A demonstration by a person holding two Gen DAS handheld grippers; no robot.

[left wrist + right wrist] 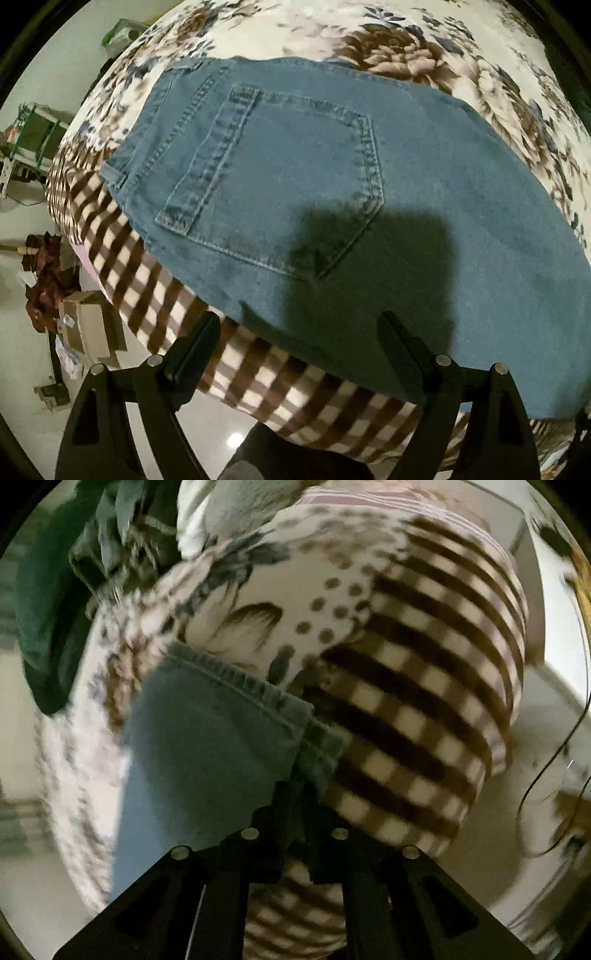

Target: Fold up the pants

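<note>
Landmark = the jeans [332, 177], blue denim, lying flat on a bed w/ back pocket [280, 184] up and waistband end toward the left in the left wrist view. Left of the jeans: pale glossy floor [207, 424] w/ a light glare, cardboard boxes [88, 325], a dark red heap of cloth [48, 280], and farther up a green-framed rack [40, 136]. Under the jeans: bed cover [424, 55], cream w/ brown and grey-blue flowers beyond and right of the denim, brown-and-cream check border [140, 266] along the near-left edge where the cover drops over the bed side. Left tool [299, 325] hangs above the near edge of the jeans, jaws wide apart, nothing between them; its shadow falls on the denim by the pocket's lower corner. Right wrist view (blurred): dark green cloth [44, 635] left of and beyond the jeans' leg hem [236, 686], white bedding piled beyond it, flowered and dotted cover just past the hem, check border [424, 701] to the hem's right, then pale floor and a thin dark cable [546, 768] far right. Right tool [295, 812] is pinched nearly closed on the hem corner of the jeans, denim bunched between its jaws.
</note>
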